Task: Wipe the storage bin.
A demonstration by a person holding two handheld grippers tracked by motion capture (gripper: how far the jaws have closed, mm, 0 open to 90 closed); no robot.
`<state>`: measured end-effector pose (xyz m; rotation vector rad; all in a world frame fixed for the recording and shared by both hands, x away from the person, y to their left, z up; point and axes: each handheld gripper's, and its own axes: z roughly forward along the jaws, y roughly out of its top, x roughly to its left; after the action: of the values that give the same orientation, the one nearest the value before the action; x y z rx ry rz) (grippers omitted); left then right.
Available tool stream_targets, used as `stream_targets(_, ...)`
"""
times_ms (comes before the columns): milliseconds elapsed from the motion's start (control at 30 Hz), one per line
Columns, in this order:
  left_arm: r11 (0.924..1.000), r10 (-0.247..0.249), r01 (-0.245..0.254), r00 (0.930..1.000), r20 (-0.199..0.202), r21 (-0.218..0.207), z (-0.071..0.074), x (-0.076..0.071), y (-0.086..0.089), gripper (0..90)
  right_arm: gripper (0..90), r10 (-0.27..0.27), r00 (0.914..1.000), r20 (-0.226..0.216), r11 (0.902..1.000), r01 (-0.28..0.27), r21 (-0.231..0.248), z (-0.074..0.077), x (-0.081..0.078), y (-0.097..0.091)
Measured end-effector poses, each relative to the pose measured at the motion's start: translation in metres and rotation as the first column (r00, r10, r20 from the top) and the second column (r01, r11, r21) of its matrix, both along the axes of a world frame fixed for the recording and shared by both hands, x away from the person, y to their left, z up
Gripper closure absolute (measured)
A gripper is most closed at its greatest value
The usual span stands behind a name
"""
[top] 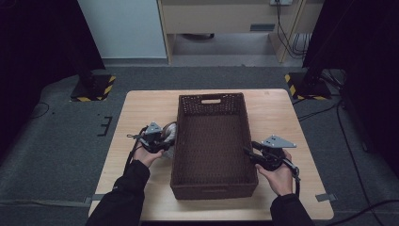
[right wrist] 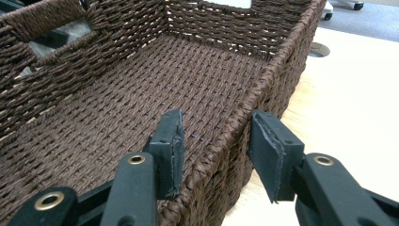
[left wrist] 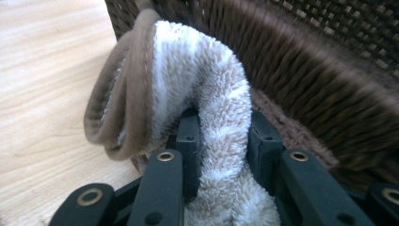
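A white fluffy cloth with a brown hem (left wrist: 197,61) hangs folded between the jaws of my left gripper (left wrist: 223,122), which is shut on it just outside the left wall of a dark brown woven basket (left wrist: 306,70). From above, the left gripper (top: 162,141) and the cloth (top: 170,133) sit against the basket's (top: 211,98) left side on the wooden table (top: 282,113). My right gripper (right wrist: 216,127) straddles the basket's right wall (right wrist: 277,56), one pad inside and one outside, with small gaps to the rim. The right gripper (top: 248,153) shows at the basket's right edge.
The basket has a handle cutout (top: 211,100) in its far wall and nothing inside. A round cable hole (right wrist: 320,49) lies in the table past the basket. Black stands with yellow-striped feet (top: 94,89) flank the table on the grey floor.
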<state>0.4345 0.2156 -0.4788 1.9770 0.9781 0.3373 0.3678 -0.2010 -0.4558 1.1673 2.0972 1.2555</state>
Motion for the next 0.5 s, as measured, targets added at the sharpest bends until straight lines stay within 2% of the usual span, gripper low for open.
stream_targets(133, 0.9978, 0.002, 0.001, 0.9988, 0.048, -0.066, 0.022, -0.005, 0.010, 69.3, 56.5, -0.006, 1.0000, -0.002, 1.0000, 0.006, -0.007, -0.001, 0.000, 0.001)
stream_targets(167, 0.9978, 0.002, 0.001, 0.9988, 0.048, -0.066, 0.022, -0.005, 0.010, 69.3, 56.5, -0.006, 1.0000, -0.002, 1.0000, 0.006, -0.007, -0.001, 0.000, 0.001)
stream_targets(200, 0.9968, -0.005, 0.010, 0.9975, 0.071, -0.079, 0.033, -0.007, 0.013, 69.2, 57.4, -0.003, 0.9999, -0.012, 0.9999, 0.003, -0.015, -0.003, 0.001, 0.002)
stream_targets(267, 0.9971, -0.015, 0.021, 0.9968, 0.079, -0.074, 0.038, -0.009, 0.012, 69.2, 57.2, -0.009, 0.9998, -0.017, 0.9999, 0.009, -0.013, -0.004, 0.001, 0.004)
stream_targets(400, 0.9982, -0.030, 0.034, 0.9960, 0.084, -0.049, 0.031, -0.013, 0.007, 69.3, 57.3, -0.010, 0.9997, -0.024, 0.9998, 0.010, -0.020, -0.004, 0.001, 0.006)
stream_targets(500, 0.9987, -0.031, 0.034, 0.9975, 0.063, -0.039, 0.019, -0.014, 0.006, 69.4, 57.2, -0.012, 0.9997, -0.020, 0.9998, 0.012, -0.016, -0.004, 0.002, 0.005)
